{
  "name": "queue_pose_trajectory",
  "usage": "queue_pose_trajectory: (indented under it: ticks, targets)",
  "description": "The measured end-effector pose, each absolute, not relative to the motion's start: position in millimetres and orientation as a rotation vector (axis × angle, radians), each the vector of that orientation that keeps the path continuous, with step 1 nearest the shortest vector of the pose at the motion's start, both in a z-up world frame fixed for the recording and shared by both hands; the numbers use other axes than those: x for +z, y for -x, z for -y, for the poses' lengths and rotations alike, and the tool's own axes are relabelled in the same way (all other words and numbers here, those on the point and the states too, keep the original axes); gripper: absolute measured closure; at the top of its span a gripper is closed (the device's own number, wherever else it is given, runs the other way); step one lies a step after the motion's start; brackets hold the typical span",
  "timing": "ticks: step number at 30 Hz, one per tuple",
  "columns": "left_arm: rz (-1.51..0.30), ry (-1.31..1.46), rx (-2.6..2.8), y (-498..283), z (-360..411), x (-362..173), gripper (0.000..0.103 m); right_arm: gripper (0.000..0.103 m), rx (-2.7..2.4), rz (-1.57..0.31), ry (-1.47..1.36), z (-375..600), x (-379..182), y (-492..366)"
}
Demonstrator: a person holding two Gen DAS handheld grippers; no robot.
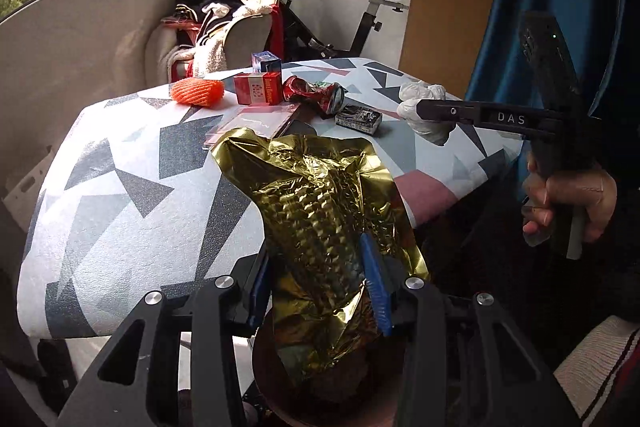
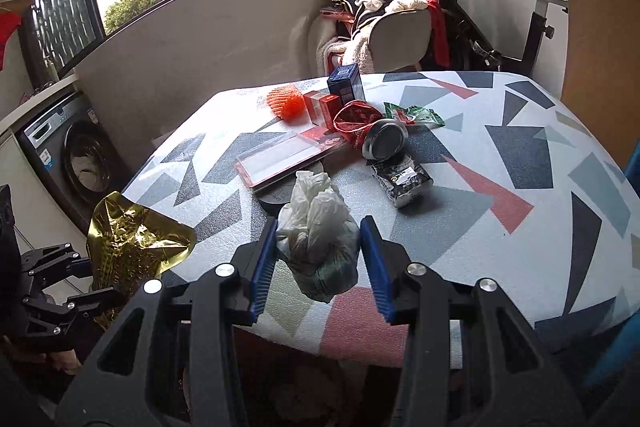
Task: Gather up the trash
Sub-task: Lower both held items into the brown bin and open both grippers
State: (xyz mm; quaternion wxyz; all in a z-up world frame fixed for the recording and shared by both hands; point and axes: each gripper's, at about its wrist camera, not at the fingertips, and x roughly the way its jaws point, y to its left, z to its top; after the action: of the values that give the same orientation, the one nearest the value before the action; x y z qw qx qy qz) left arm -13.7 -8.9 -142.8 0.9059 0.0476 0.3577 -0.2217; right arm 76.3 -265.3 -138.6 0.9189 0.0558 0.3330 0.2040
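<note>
- Our left gripper (image 1: 320, 283) is clenched on the gold foil wrapper (image 1: 320, 195).
- Our right gripper (image 2: 318, 259) grasps a white bag (image 2: 316, 223); the crushed can (image 2: 368, 131) lies at 12 o'clock.

The surface (image 2: 520, 131) carries one crushed red can (image 2: 362, 131), one orange foam net (image 2: 286, 103), two red cartons (image 2: 322, 105), one blue box (image 2: 346, 81), one green wrapper (image 2: 416, 115), one black-and-silver packet (image 2: 402, 181), and one flat clear-fronted package (image 2: 280, 159). One gold foil bag (image 1: 320, 211) and one white plastic wad (image 2: 316, 227) are also visible.
</note>
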Motion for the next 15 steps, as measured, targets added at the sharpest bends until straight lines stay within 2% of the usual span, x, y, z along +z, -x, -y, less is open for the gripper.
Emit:
queue_pose_trajectory:
  ticks: [12, 14, 15]
  targets:
    - [-0.789, -0.068, -0.495, 26, 16, -157, 0.061, 0.059, 0.410, -0.663, -0.109, 279, -130, -53]
    - [-0.814, -0.043, -0.520, 26, 15, -160, 0.047, 0.059, 0.419, -0.664, -0.108, 278, -130, -50]
    - [-0.816, -0.035, -0.520, 27, 14, -161, 0.034, 0.059, 0.426, -0.665, -0.108, 277, -131, -48]
